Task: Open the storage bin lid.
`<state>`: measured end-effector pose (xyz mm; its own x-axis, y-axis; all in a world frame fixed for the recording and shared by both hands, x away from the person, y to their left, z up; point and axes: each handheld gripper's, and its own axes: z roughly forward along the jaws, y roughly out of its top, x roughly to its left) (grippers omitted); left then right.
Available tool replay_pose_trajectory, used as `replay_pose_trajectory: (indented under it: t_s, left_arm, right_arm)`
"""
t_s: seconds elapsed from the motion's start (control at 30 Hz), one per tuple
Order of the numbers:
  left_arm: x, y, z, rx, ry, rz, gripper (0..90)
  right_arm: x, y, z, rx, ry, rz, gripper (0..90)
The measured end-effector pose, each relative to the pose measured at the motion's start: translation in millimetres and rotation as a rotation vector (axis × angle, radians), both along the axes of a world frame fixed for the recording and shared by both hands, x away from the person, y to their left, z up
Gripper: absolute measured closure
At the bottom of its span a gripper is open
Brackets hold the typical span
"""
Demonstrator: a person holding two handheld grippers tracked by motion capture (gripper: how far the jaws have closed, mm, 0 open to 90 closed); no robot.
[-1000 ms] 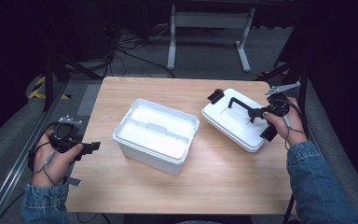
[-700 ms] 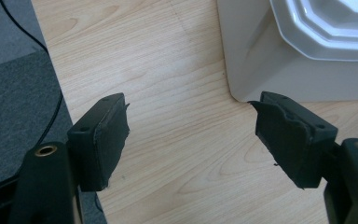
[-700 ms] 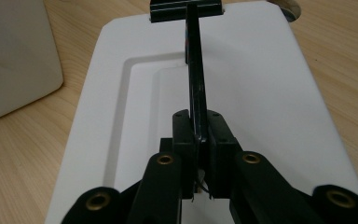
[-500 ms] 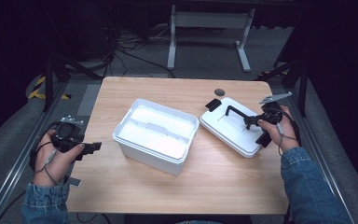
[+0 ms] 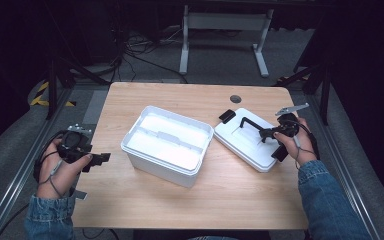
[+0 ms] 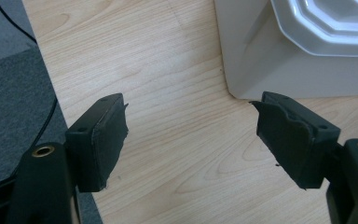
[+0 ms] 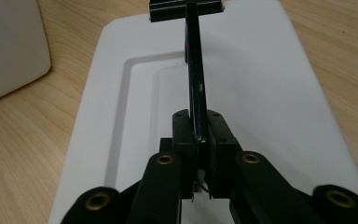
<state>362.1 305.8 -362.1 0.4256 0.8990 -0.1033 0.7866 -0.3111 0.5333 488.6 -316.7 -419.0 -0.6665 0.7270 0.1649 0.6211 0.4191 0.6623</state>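
Note:
An open white plastic box (image 5: 167,144) stands at the middle of the wooden table (image 5: 180,100). Its white lid (image 5: 247,142) lies flat to the right of it, black handle (image 5: 252,125) raised. My right gripper (image 5: 266,134) is shut on that handle; in the right gripper view the jaws pinch the black handle bar (image 7: 196,93) over the lid (image 7: 261,79). My left gripper (image 5: 102,158) hovers at the table's left edge, open, pointing at the box. In the left gripper view its pads (image 6: 103,140) hold nothing, and the box corner (image 6: 270,70) is just ahead.
A black latch (image 5: 227,116) sits at the lid's far end. A round cable hole (image 5: 235,98) is in the table near the back right. A metal stand (image 5: 220,20) and cables lie on the floor behind the table.
The right gripper has lowered the lid by its handle until it rests flat on the table. The left gripper has stayed put.

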Motion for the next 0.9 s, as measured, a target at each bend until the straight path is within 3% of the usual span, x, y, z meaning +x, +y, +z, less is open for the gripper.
replay_pose_trajectory:
  t_s: [0.33,0.53,0.67,0.8,0.9]
  left_arm:
    - [0.6,0.4,0.3,0.001,0.007,-0.009,24.9]
    - [1.2,0.6,-0.6,0.0,0.009,-0.009,24.9]
    - [1.5,0.0,-0.4,0.002,0.007,-0.01,24.9]
    - [2.9,-0.6,0.1,0.006,0.005,-0.014,24.9]
    - [4.6,-2.8,0.1,0.001,0.009,-0.016,24.9]
  right_arm:
    - [0.5,-1.5,-8.7,-0.002,0.046,0.008,85.0]
    - [0.6,-4.5,-13.8,0.024,0.061,-0.01,84.3]
    - [1.4,-6.4,-16.0,0.052,0.089,-0.037,73.2]
    - [1.0,-9.4,-13.8,0.039,0.02,-0.073,55.7]
    - [-0.2,-11.0,-10.7,0.018,-0.009,-0.09,50.3]
